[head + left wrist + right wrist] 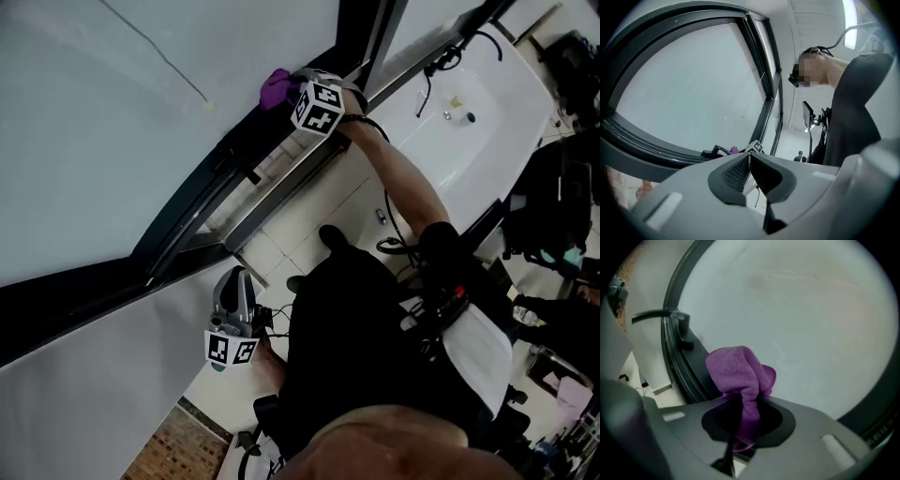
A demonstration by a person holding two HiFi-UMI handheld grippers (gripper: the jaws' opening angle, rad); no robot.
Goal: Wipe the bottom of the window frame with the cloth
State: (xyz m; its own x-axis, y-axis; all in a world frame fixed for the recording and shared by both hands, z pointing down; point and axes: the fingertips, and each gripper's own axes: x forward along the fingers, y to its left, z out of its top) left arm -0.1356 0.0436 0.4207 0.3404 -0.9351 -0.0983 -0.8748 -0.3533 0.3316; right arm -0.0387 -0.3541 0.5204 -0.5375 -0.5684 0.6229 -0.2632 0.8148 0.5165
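Observation:
A purple cloth (740,373) is pinched between the jaws of my right gripper (746,408), bunched up past the tips. In the head view the cloth (276,87) rests against the dark bottom rail of the window frame (202,192), with the right gripper (302,89) beside it at arm's length. My left gripper (234,295) hangs low near the wall under the window, away from the frame. Its jaws (749,164) are shut with nothing between them.
A black window handle (661,315) juts out from the frame left of the cloth. Frosted glass (112,103) fills the window. A white basin (469,122) stands to the right, and tiled wall and floor (309,202) lie below the sill.

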